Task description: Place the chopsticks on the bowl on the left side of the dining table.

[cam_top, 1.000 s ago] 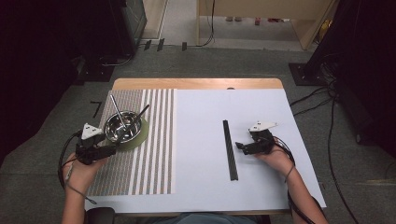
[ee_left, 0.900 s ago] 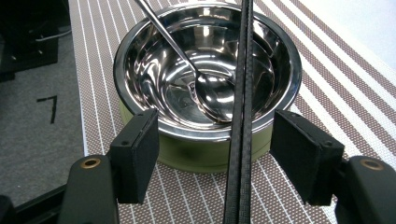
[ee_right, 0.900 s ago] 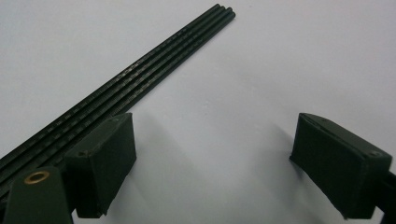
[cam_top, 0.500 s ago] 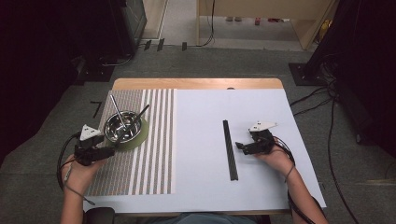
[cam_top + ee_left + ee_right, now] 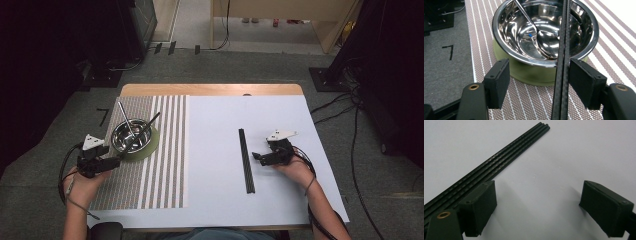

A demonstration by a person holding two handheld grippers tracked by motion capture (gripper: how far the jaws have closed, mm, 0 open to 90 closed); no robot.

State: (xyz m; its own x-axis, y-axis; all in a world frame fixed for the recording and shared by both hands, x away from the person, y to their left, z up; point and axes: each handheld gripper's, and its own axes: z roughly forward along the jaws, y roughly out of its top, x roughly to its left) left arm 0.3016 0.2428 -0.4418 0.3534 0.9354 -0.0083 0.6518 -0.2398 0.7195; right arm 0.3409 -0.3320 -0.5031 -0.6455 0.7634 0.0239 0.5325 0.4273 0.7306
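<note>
High view: left hand-held gripper [image 5: 114,162], jaws wide, faces the bowl [image 5: 132,135] near the tabletop's [image 5: 210,200] left edge, likely for its chopsticks [image 5: 563,60]. Right hand-held gripper [image 5: 257,157], also wide, sits beside the black sticks [image 5: 245,160], seemingly ready to grasp them.

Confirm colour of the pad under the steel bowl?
Olive green pad, best seen in the left gripper view, under the bowl.

The person's left hand [image 5: 85,182] holds the black two-jaw left tongs [image 5: 116,161] low at the near left of the table, jaws spread wide and pointing right. The right hand [image 5: 295,169] holds the black right tongs [image 5: 256,157] at the near right, jaws wide apart and pointing left. Both forearms enter from the near edge.
</note>
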